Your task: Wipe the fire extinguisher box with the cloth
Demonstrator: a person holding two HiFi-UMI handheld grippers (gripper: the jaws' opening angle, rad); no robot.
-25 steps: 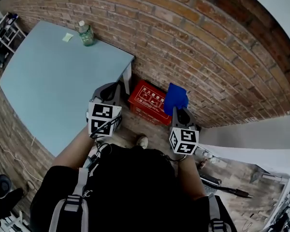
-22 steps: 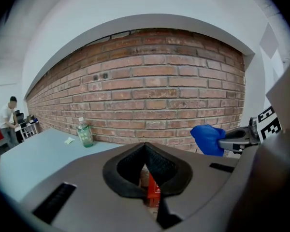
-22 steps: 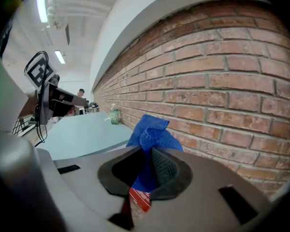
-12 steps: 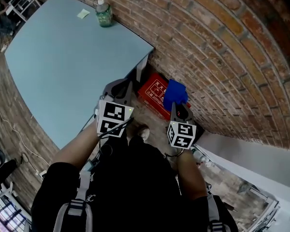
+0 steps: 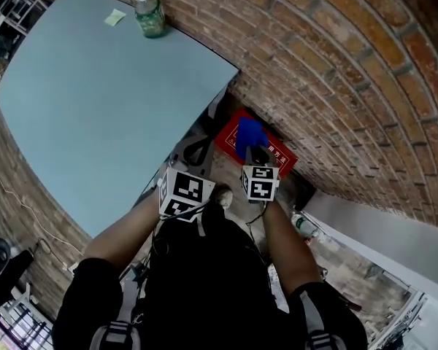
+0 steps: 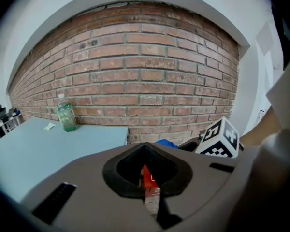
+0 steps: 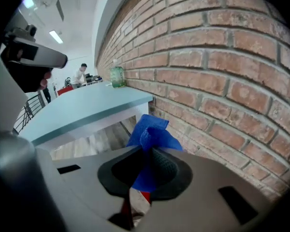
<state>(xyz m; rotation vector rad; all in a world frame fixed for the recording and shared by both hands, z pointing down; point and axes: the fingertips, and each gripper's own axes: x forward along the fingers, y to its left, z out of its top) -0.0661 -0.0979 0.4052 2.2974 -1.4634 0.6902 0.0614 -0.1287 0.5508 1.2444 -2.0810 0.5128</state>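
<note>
Head view: right gripper (image 5: 253,154) is clenching cloth (image 5: 250,133) over fire extinguisher box (image 5: 279,157) by brick wall (image 5: 328,86); left gripper (image 5: 193,149) is hanging closed, empty.

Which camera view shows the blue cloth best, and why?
The right gripper view: the cloth sits large and central, pinched in the right claw. The head view shows it small, over the red box. The left gripper view catches only a blue sliver.

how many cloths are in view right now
1. The blue cloth is clamped in the right gripper, over the red fire extinguisher box on the floor by the brick wall. Another could lie hidden under the table.
</note>
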